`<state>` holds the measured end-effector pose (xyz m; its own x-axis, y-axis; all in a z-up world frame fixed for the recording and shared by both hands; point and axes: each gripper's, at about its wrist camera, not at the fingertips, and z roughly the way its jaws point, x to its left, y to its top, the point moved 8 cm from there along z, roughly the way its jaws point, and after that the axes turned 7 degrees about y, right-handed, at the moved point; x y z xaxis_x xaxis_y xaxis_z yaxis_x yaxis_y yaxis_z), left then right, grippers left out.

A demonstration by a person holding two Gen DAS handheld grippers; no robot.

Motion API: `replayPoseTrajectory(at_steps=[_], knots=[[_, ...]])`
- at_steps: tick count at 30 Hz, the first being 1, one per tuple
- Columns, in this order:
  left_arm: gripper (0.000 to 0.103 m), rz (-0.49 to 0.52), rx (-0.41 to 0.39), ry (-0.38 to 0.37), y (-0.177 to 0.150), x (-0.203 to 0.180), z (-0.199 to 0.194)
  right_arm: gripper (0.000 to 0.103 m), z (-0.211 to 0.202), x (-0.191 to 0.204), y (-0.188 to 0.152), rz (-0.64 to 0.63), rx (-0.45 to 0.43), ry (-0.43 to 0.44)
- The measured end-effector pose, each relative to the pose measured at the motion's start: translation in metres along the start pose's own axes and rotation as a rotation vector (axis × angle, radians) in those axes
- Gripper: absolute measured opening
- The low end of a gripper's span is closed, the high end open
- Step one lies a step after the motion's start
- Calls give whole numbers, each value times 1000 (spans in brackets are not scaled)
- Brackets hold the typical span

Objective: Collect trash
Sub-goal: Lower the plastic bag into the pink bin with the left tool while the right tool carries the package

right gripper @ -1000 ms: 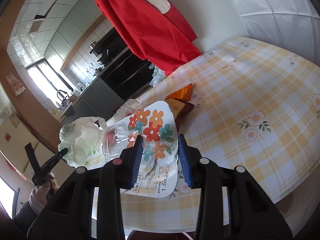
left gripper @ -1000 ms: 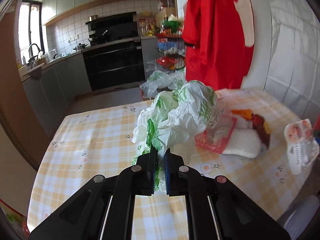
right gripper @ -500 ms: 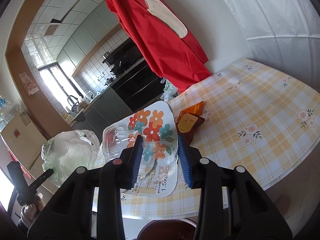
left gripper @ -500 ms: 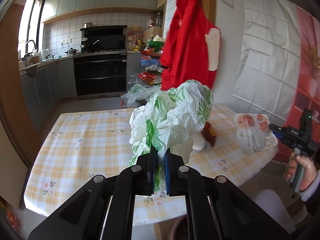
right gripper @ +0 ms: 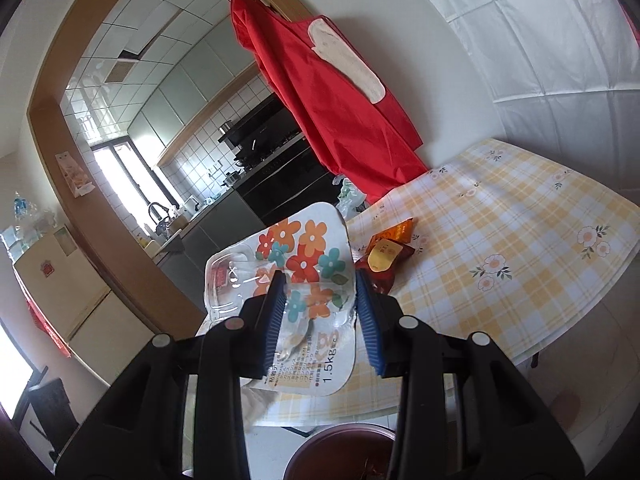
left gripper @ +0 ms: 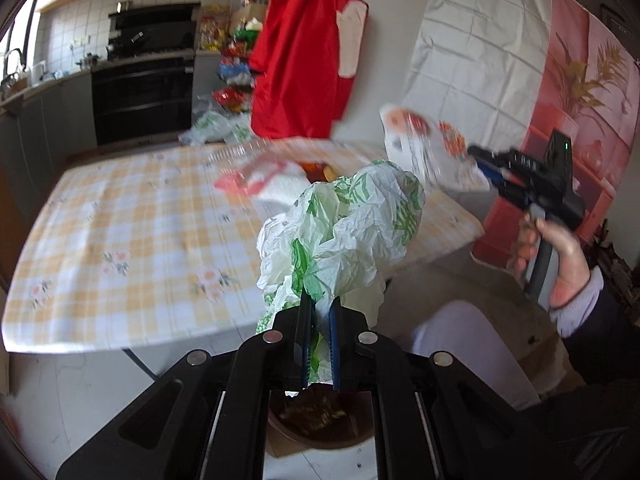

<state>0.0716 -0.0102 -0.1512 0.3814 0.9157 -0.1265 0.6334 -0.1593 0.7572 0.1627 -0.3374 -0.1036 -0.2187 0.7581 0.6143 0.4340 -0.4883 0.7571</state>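
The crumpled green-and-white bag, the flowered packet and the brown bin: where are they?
crumpled green-and-white bag [left gripper: 352, 232], left wrist view, its bunched middle.
flowered packet [right gripper: 308, 264], right wrist view, its printed face.
brown bin [right gripper: 340, 456], right wrist view, its rim.

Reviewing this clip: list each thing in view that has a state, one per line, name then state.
left gripper: shut on the crumpled bag.
crumpled bag: white and green, held up off the table.
right gripper: shut on the flowered package.
flowered package: clear plastic, empty-looking, held in the air.
brown bin: open, scraps inside, on the floor below the left gripper.
orange wrappers: lying on the table.
red apron: hanging.
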Motion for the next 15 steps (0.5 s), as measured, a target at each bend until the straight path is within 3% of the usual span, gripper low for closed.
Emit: replayPoseTrajectory(at_steps=[7, 15], knots=[[8, 26, 120, -77, -42, -27, 20, 38, -15, -3, 5, -7, -21, -12], [8, 26, 223, -83, -63, -29, 55, 38, -7, -18, -7, 28, 5, -26]])
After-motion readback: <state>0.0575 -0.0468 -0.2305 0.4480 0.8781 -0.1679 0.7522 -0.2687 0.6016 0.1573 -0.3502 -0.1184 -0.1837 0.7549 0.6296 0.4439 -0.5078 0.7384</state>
